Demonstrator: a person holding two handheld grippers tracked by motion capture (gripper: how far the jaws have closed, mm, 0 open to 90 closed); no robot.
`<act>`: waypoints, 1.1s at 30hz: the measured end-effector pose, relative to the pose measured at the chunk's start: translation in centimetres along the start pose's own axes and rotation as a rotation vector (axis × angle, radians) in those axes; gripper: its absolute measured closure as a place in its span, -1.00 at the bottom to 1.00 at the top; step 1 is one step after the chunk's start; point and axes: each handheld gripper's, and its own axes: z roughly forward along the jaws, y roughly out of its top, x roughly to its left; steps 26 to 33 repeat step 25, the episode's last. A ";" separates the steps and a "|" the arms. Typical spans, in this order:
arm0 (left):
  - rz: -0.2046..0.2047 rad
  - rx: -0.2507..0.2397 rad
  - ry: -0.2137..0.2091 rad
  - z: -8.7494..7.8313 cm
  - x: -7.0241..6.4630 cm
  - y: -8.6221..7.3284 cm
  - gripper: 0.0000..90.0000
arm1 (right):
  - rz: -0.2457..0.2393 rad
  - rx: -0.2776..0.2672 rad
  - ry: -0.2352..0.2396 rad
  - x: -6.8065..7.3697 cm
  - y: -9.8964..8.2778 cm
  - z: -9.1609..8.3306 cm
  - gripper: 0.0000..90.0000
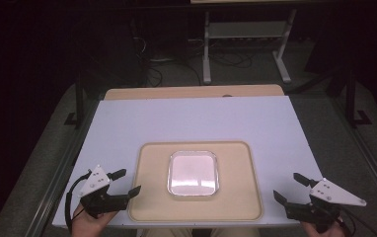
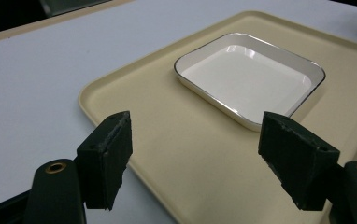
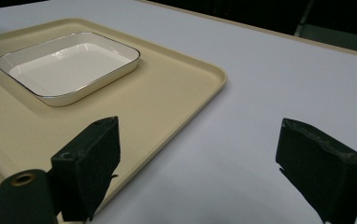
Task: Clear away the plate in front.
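A beige tray point(image 1: 152, 197) lies on the white table top near its front edge. On the tray's middle rests an empty white square dish point(image 1: 193, 173) with a thin dark rim. My left gripper point(image 1: 127, 182) hovers at the tray's left edge, open, jaws pointing toward the dish point(image 2: 246, 77) across the tray point(image 2: 167, 140). My right gripper point(image 1: 289, 188) is over the bare table just right of the tray, open, nothing between its jaws. The dish point(image 3: 67, 67) on the tray point(image 3: 167, 88) lies off to its left.
The white table top point(image 1: 191, 121) stretches bare beyond the tray, with a wooden strip point(image 1: 191, 92) along its far edge. A grey metal stand point(image 1: 245, 37) and cables sit on the floor behind. Dark rails run along both table sides.
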 end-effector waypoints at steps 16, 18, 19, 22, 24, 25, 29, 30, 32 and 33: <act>-0.030 -0.014 0.022 -0.5 0.2 -1.1 -0.42 | -0.005 -0.001 0.008 0.0 0.0 0.0 -0.71; -0.028 -0.002 0.031 -0.4 0.3 -1.1 -0.42 | -0.005 -0.001 0.008 0.0 0.0 0.0 -0.71; -0.036 -0.011 0.034 -0.5 0.4 -1.0 -0.42 | -0.004 -0.003 0.009 0.0 0.0 0.0 -0.71; -0.041 -0.016 0.039 -0.6 0.5 -1.0 -0.42 | -0.005 -0.004 0.010 0.0 0.0 0.0 -0.71; -0.043 -0.014 0.038 -0.6 0.5 -1.0 -0.42 | -0.004 -0.003 0.010 0.0 0.0 0.0 -0.71; -0.043 -0.009 0.042 -0.6 0.5 -1.0 -0.42 | -0.004 -0.003 0.010 0.0 0.0 0.0 -0.71; -0.043 -0.009 0.042 -0.6 0.5 -1.0 -0.42 | -0.004 -0.003 0.010 0.0 0.0 0.0 -0.71; -0.043 -0.009 0.042 -0.6 0.5 -1.0 -0.42 | -0.004 -0.003 0.010 0.0 0.0 0.0 -0.71; -0.043 -0.009 0.042 -0.6 0.5 -1.0 -0.42 | -0.004 -0.003 0.010 0.0 0.0 0.0 -0.71; -0.043 -0.009 0.042 -0.6 0.5 -1.0 -0.42 | -0.004 -0.003 0.010 0.0 0.0 0.0 -0.71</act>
